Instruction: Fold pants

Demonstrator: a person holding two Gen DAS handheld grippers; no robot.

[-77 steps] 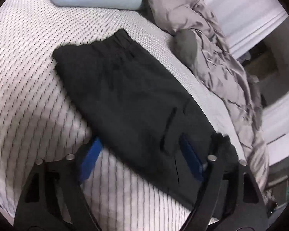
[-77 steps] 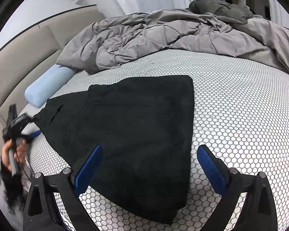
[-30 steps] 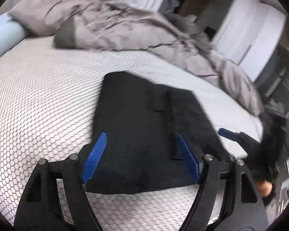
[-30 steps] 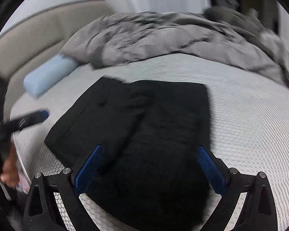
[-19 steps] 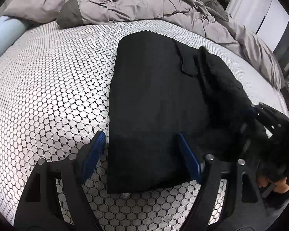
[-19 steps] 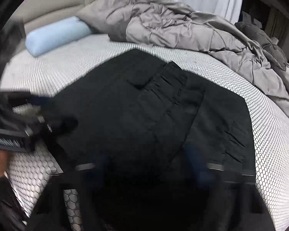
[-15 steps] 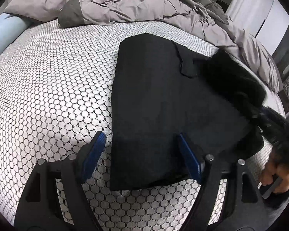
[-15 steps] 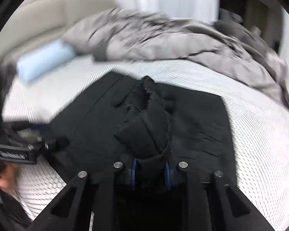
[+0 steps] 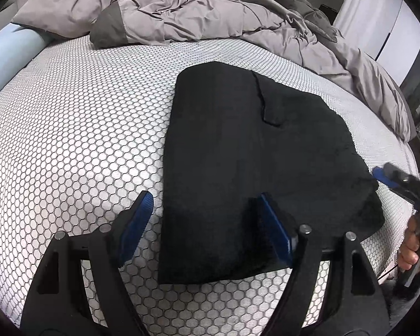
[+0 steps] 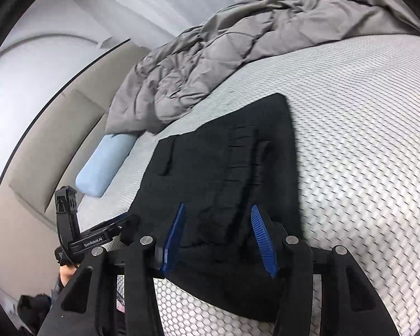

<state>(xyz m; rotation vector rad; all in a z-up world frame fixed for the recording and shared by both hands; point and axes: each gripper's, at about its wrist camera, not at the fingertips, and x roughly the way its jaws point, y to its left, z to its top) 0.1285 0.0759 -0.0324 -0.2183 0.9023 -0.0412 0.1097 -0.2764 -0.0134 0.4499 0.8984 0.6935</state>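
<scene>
Pants point(image 9: 238, 154), black and folded into a compact stack, lie flat on the honeycomb-patterned bed point(image 9: 70, 128), near its edge. The left hand-held gripper point(image 9: 207, 224) hovers over their near edge, jaws spread wide, empty. The right hand-held gripper point(image 10: 218, 235) hangs above the opposite side, jaws partly apart, gripping nothing. A rumpled grey duvet point(image 9: 198, 8) is heaped beyond, beside a pale blue bolster point(image 10: 103, 162).

Premises: a home bedroom, evidenced by a bed point(image 9: 70, 128) with rumpled grey duvet point(image 9: 198, 8), blue bolster pillow point(image 10: 105, 165) and padded headboard point(image 10: 58, 142).
</scene>
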